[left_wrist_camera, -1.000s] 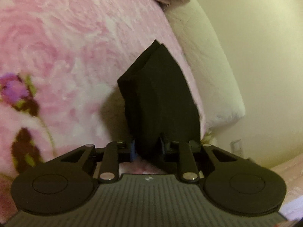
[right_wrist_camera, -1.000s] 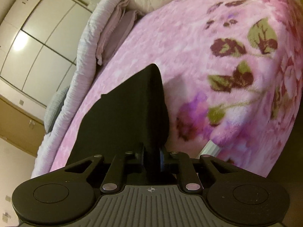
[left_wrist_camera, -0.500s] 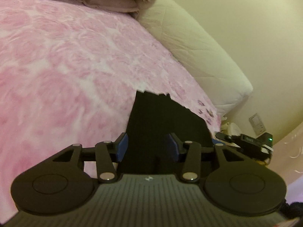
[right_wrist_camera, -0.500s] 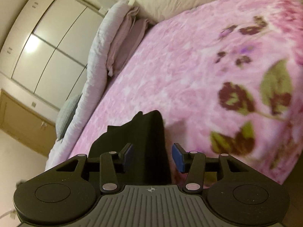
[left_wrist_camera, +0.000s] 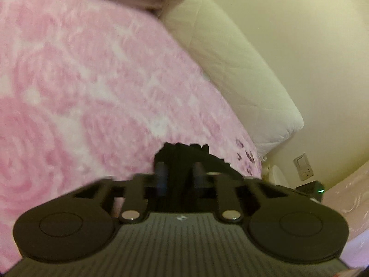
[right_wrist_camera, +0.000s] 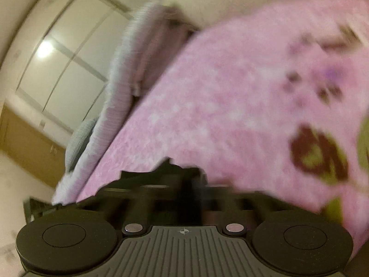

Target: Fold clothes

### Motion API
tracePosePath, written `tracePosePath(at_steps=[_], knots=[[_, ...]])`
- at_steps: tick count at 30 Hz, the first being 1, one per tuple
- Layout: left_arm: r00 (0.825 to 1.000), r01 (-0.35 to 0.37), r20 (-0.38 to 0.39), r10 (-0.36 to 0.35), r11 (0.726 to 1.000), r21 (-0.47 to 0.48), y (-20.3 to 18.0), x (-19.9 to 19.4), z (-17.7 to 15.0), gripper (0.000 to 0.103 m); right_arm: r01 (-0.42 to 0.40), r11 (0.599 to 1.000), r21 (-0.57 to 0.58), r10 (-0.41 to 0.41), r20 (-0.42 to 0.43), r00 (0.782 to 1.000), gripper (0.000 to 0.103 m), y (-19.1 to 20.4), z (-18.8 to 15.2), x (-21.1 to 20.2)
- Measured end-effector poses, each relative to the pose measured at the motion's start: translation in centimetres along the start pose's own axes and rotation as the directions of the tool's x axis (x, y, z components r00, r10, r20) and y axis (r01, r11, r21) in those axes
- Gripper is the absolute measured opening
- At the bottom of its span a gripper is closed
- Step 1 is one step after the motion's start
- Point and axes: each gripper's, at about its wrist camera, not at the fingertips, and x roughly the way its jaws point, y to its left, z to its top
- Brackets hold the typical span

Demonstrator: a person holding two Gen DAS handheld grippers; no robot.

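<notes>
A black garment (left_wrist_camera: 184,154) lies on the pink floral blanket (left_wrist_camera: 92,92) at the near edge of the bed, just ahead of my left gripper (left_wrist_camera: 180,175). The left jaws stand apart with the cloth showing between them, not pinched. In the right wrist view the same black garment (right_wrist_camera: 161,173) lies low, right in front of my right gripper (right_wrist_camera: 184,191). That view is motion-blurred and the right fingertips cannot be made out clearly.
A cream quilted headboard cushion (left_wrist_camera: 242,69) runs along the bed's right side by the wall. Folded bedding (right_wrist_camera: 129,73) is stacked at the far end. A wardrobe (right_wrist_camera: 57,57) stands beyond. A small black device with a green light (left_wrist_camera: 316,190) sits low right.
Both grippers let go of the black garment, which dropped onto the blanket. Both have since pulled back and tilted, so the garment now sits lower and smaller in both views.
</notes>
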Motion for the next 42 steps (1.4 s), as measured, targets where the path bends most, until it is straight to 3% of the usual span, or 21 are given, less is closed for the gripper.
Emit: tracePosePath(at_steps=[2,4,8,10,14,16,20,22,24,25,28,32,34,36,38,40,42], knots=[[1.000,-0.004,0.027,0.003,0.999,0.032,-0.3,-0.3,-0.3,0.004,0.027,0.992,-0.125,-0.023,0.030,0.999,0.003,1.9,0.0,-0.4],[0.998,-0.020,0.062,0.017,0.998,0.059,-0.5,-0.5,-0.2,0.003,0.039,0.983,-0.178,-0.030,0.057,0.998,0.003,2.9,0.0,-0.4],[0.986,-0.026,0.164,0.008,0.994,0.108,-1.3,-1.1,0.6,0.000,0.028,0.980,-0.198,-0.002,0.129,0.992,0.003,3.5,0.7,-0.4],[0.990,-0.059,0.134,0.044,0.992,0.111,-1.1,0.0,1.0,0.000,0.047,0.978,-0.203,-0.019,0.140,0.990,0.003,3.5,1.0,0.0],[0.990,-0.127,0.077,0.120,0.987,0.096,0.5,2.7,0.4,0.001,0.160,0.969,-0.191,-0.149,0.072,0.986,0.003,2.2,0.2,3.5],[0.989,-0.144,0.060,0.139,0.986,0.089,1.0,3.4,0.1,0.001,0.178,0.971,-0.157,-0.176,0.025,0.984,0.003,1.1,-0.5,5.1],[0.981,-0.191,0.050,0.187,0.974,0.119,1.0,3.1,0.0,0.005,0.183,0.975,-0.125,-0.182,0.022,0.983,0.004,1.1,-0.6,4.8],[0.981,-0.190,0.061,0.183,0.972,0.141,-0.3,2.2,0.4,0.007,0.236,0.958,-0.161,-0.233,0.034,0.972,0.006,2.0,0.0,3.8],[0.981,-0.188,0.073,0.178,0.969,0.162,-1.6,1.3,0.7,0.007,0.288,0.937,-0.196,-0.284,0.047,0.958,0.023,2.9,0.6,2.9],[0.981,-0.186,0.079,0.175,0.967,0.172,-2.3,0.9,0.9,0.007,0.360,0.903,-0.235,-0.347,0.096,0.933,0.024,3.9,0.8,2.1],[0.982,-0.182,0.096,0.166,0.962,0.203,-4.3,-0.4,1.5,0.007,0.472,0.819,-0.326,-0.418,0.223,0.881,0.024,7.0,0.7,0.8],[0.990,-0.138,0.039,0.133,0.942,0.305,-7.2,3.6,1.0,0.007,0.363,0.826,-0.431,-0.329,0.155,0.932,0.024,9.9,-0.6,2.2],[0.988,-0.150,0.014,0.154,0.933,0.328,-7.4,6.1,0.6,0.008,0.375,0.803,-0.463,-0.358,0.128,0.925,0.024,9.2,-1.3,4.4],[0.975,-0.205,-0.015,0.224,0.915,0.348,-6.6,8.5,0.1,0.010,0.385,0.780,-0.494,-0.388,0.102,0.916,0.024,8.5,-2.0,6.6],[0.971,-0.217,-0.024,0.237,0.920,0.325,-5.0,9.7,-0.3,0.013,0.389,0.778,-0.493,-0.406,0.078,0.911,0.023,6.9,-2.4,7.9],[0.975,-0.203,-0.035,0.222,0.938,0.282,-4.2,10.0,0.0,0.013,0.373,0.810,-0.453,-0.387,0.067,0.920,0.023,5.5,-2.2,7.9],[0.972,-0.222,-0.016,0.235,0.936,0.273,-4.3,8.6,0.2,0.013,0.363,0.830,-0.423,-0.380,0.046,0.924,0.023,4.7,-1.8,8.0]])
